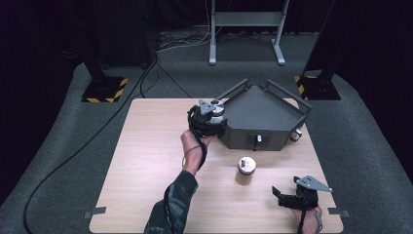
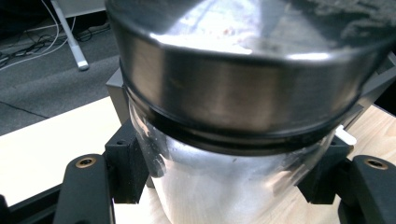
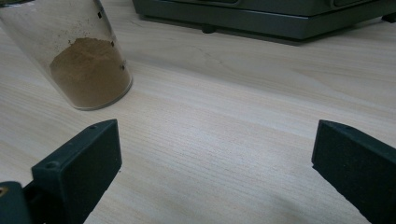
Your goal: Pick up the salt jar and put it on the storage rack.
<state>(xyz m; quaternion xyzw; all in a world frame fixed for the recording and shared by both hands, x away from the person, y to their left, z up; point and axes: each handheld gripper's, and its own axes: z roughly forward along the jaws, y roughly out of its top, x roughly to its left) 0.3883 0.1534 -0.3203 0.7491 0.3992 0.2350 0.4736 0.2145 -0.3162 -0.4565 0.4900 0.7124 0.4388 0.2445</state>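
From above, your left hand-held gripper (image 1: 210, 116) holds one jar (image 1: 215, 108) upright beside the grey tray (image 1: 263, 114); a second jar (image 1: 246, 170) stands on the desk (image 1: 146, 161). In the left gripper view, the jar (image 2: 233, 140) sits clamped between the pads, lid up. In the right gripper view, your right hand-held gripper (image 3: 215, 172) gapes empty near the powder jar (image 3: 84, 60).
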